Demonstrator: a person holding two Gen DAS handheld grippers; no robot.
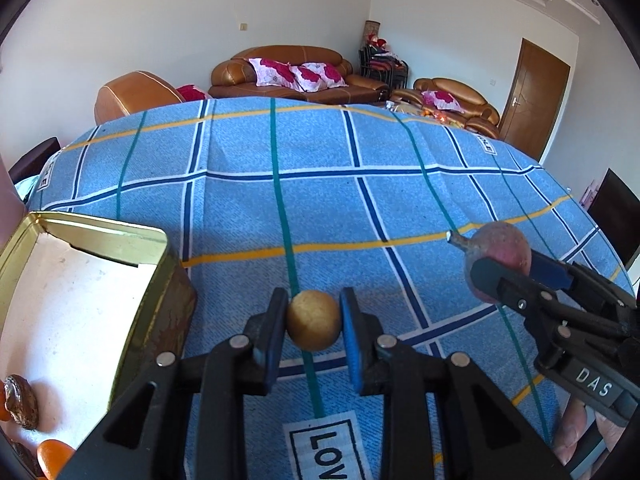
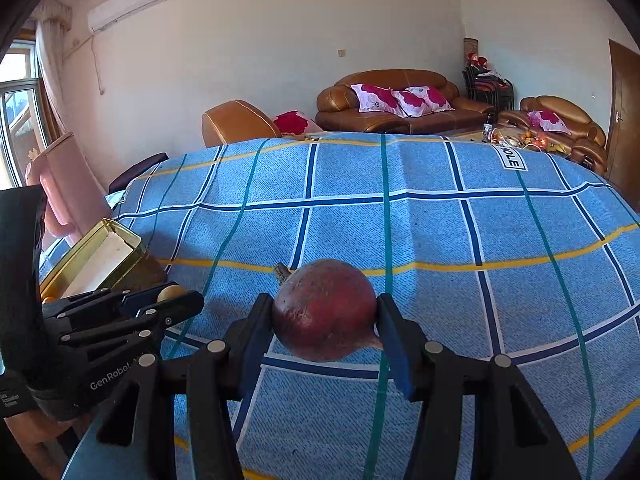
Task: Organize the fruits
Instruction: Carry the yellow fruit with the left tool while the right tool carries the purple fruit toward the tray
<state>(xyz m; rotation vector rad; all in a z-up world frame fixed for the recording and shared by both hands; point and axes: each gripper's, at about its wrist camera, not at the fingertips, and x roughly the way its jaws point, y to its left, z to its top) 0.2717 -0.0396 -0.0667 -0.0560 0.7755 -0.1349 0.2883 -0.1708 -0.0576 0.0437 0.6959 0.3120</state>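
My left gripper (image 1: 314, 324) is shut on a small round tan fruit (image 1: 314, 325) and holds it above the blue checked cloth (image 1: 320, 200). It also shows in the right wrist view (image 2: 170, 296), with the tan fruit (image 2: 171, 292) between its fingers. My right gripper (image 2: 326, 316) is shut on a large dark red fruit with a stem (image 2: 326, 308). It also shows in the left wrist view (image 1: 508, 264), holding the red fruit (image 1: 500, 248) to the right of my left gripper. A gold tin box (image 1: 152, 264) stands at the left, beside my left gripper.
The tin (image 2: 128, 244) holds an orange fruit (image 1: 54, 454) and dark brown pieces (image 1: 20, 400) at its near end. A pink object (image 2: 68, 184) stands beyond the tin. Brown sofas (image 1: 288, 76) lie past the table's far edge.
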